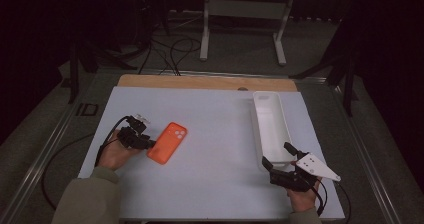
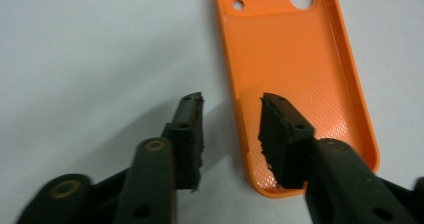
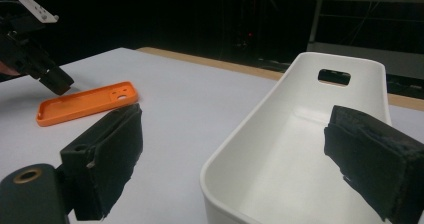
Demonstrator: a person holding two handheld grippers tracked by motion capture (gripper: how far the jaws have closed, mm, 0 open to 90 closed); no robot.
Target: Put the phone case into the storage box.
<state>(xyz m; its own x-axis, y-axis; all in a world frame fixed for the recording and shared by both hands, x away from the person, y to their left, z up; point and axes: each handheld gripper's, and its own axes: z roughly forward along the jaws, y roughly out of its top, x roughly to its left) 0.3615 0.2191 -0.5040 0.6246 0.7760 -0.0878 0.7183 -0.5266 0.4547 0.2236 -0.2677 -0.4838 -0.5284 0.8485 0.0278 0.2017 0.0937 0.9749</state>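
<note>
Item one, far left: the left gripper [image 1: 145,143], held in the person's left hand [image 1: 116,154] low over the white table top [image 1: 215,134]. Jaws spread. In the left gripper view they straddle the near long rim of the case, one pad outside on the bare table, the other over the textured inside. No pinch made.

Item two, just right of it: an orange phone case [image 1: 168,142], lying flat and open side up, camera cut-outs at its far end. It sits on the left half of the table, well apart from the tray. In the right gripper view the same case [image 3: 86,103] lies low and flat, with the left gripper's tip at its near end.

Item three, right half: a long white tray [image 1: 270,126], oblong, with a slot handle in its far wall. Nothing is visible inside it.

Item four, far right: the right gripper [image 1: 280,162], in the person's right hand [image 1: 303,198], at the near end of the tray. Jaws wide apart, holding nothing; in the right gripper view they frame the tray's near rim [image 3: 235,149].

Status, as judged: early. The case is approached but not gripped or lifted. If it is meant for the tray, then closing on its rim, carrying it across and setting it down all remain.
</note>
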